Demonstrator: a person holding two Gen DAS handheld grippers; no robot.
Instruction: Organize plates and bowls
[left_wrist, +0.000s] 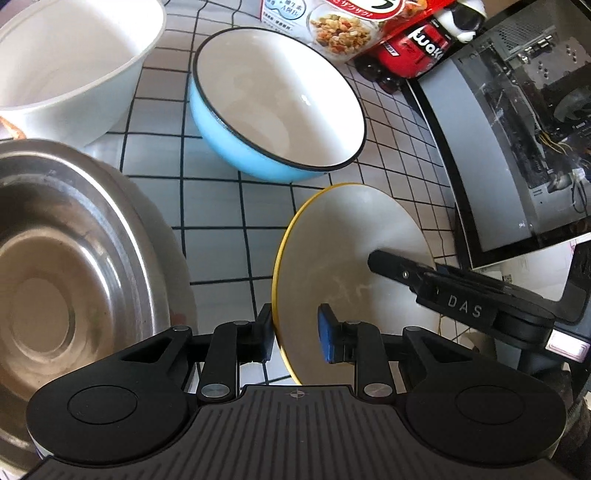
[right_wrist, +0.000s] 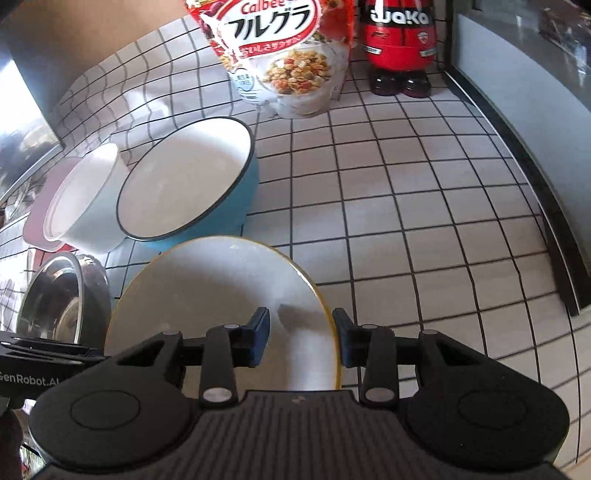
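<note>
A white plate with a yellow rim (left_wrist: 351, 236) (right_wrist: 221, 295) is held tilted above the tiled counter between both grippers. My left gripper (left_wrist: 295, 336) straddles its left rim, with a gap between the right pad and the plate. My right gripper (right_wrist: 301, 339) straddles its right rim, its jaws also apart; it shows in the left wrist view (left_wrist: 402, 273). A blue bowl with a white inside (left_wrist: 277, 103) (right_wrist: 192, 184) stands behind the plate. A white bowl (left_wrist: 70, 62) (right_wrist: 85, 199) is to its left. A steel bowl (left_wrist: 74, 258) (right_wrist: 62, 295) sits at the near left.
A cereal bag (right_wrist: 288, 55) (left_wrist: 332, 26) and a red bottle (right_wrist: 399, 40) (left_wrist: 417, 48) stand at the back of the checked counter (right_wrist: 406, 206). A dark-framed appliance (left_wrist: 517, 129) lines the right side. A pink container (right_wrist: 40, 225) lies behind the white bowl.
</note>
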